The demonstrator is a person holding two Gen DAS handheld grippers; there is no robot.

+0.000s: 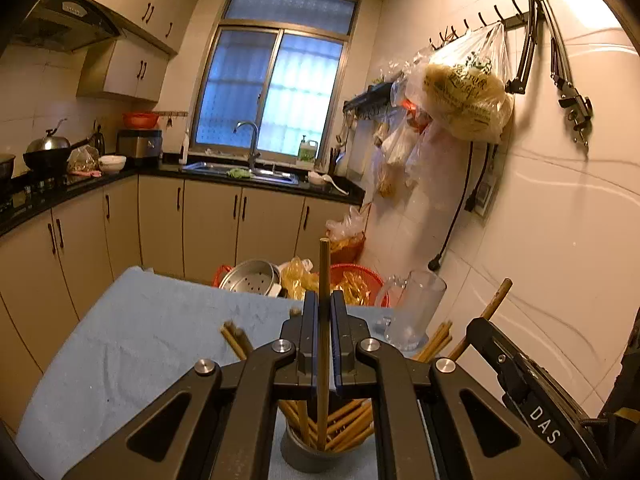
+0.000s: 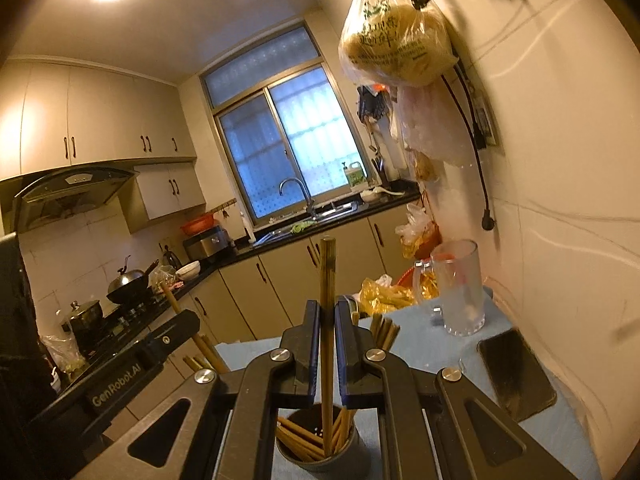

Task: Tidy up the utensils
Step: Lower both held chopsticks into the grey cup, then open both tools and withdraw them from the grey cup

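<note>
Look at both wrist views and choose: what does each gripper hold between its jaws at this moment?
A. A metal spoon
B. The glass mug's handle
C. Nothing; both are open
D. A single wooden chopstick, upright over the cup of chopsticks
D: the left gripper and the right gripper are each shut on one upright wooden chopstick, its lower end reaching into the cup of chopsticks.
</note>
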